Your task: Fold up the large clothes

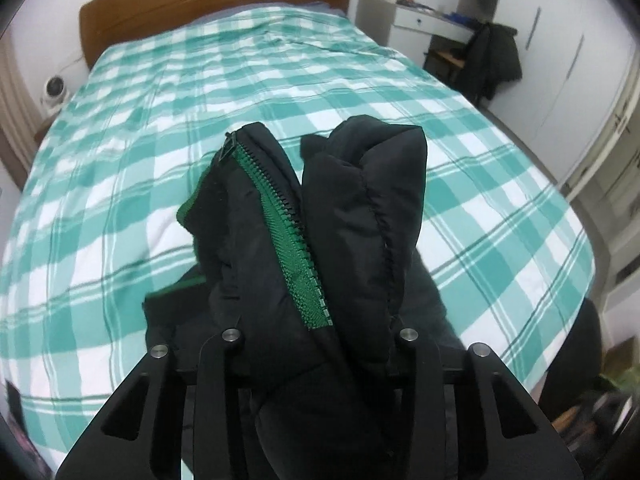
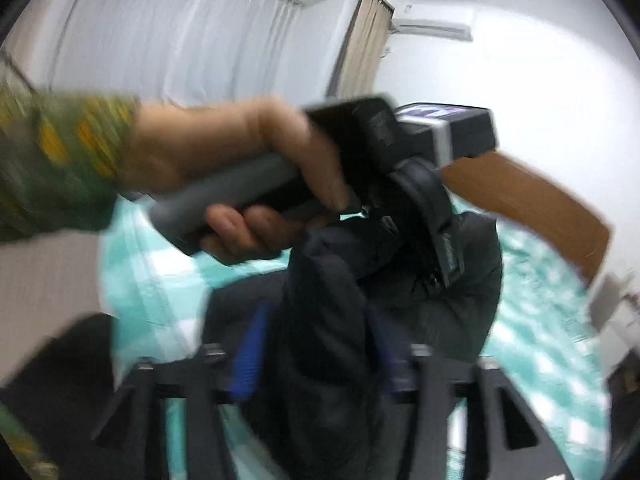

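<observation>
Both tools clamped on jacket (image 1: 320, 248), bunched and held up over bed (image 1: 160, 128). Left tool (image 1: 316, 340) grips zipper (image 1: 288, 216) edge; right tool (image 2: 316, 360) grips alongside, nearly touching. Bed straight ahead.

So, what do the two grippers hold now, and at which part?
Both hold the black padded jacket with the green zipper. The left gripper is shut on a bunched fold by that zipper; the right gripper is shut on another bunch, blurred, part unclear.

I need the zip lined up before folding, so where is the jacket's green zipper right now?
In the left wrist view the green zipper runs up the bunched black jacket clamped in the left gripper, held above the checked bed.
</observation>
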Available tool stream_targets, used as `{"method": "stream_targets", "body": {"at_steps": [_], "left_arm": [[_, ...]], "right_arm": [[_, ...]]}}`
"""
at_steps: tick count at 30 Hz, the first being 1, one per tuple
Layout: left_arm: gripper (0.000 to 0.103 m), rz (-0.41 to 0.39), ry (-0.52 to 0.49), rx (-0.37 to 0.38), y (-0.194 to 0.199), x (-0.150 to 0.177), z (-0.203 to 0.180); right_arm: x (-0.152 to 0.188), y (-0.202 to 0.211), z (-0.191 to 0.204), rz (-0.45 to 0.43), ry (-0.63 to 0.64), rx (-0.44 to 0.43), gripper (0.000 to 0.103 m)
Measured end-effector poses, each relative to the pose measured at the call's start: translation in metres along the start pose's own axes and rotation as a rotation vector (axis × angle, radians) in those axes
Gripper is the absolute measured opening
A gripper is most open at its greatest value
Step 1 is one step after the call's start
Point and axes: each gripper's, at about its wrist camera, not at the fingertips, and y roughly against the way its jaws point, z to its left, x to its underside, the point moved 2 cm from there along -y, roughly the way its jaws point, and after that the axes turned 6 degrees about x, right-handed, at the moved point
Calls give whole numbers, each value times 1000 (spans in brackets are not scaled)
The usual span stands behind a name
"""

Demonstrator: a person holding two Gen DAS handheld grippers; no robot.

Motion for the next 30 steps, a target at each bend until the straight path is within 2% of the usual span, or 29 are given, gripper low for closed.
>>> {"method": "stream_targets", "body": {"at_steps": [3, 7, 8, 11, 16, 18, 21, 26, 30], "left_arm": [[38, -14, 73, 18, -1, 13, 33], [41, -43, 172, 44, 2, 34, 67], [42, -51, 194, 51, 3, 40, 75], [45, -59, 224, 49, 2, 52, 89], [51, -54, 268, 67, -7, 61, 110], [54, -51, 291, 66, -11, 64, 120], [60, -36, 339, 82, -23, 75, 136], [63, -34, 410, 111, -41, 91, 155], [66, -32, 429, 122, -52, 98, 162]], "right_arm": [[-12, 16, -17, -29, -103, -65, 65], [-28, 6, -56, -40, -273, -21, 65], [-31, -5, -68, -28, -320, 5, 65], [-35, -33, -84, 8, -391, -2, 64], [-21, -88, -45, 90, -326, -132, 60], [3, -120, -21, 187, -294, -162, 58], [28, -147, -10, 215, -293, -182, 57], [44, -174, -6, 260, -288, -209, 56], [55, -186, -2, 268, -263, -190, 56]]}}
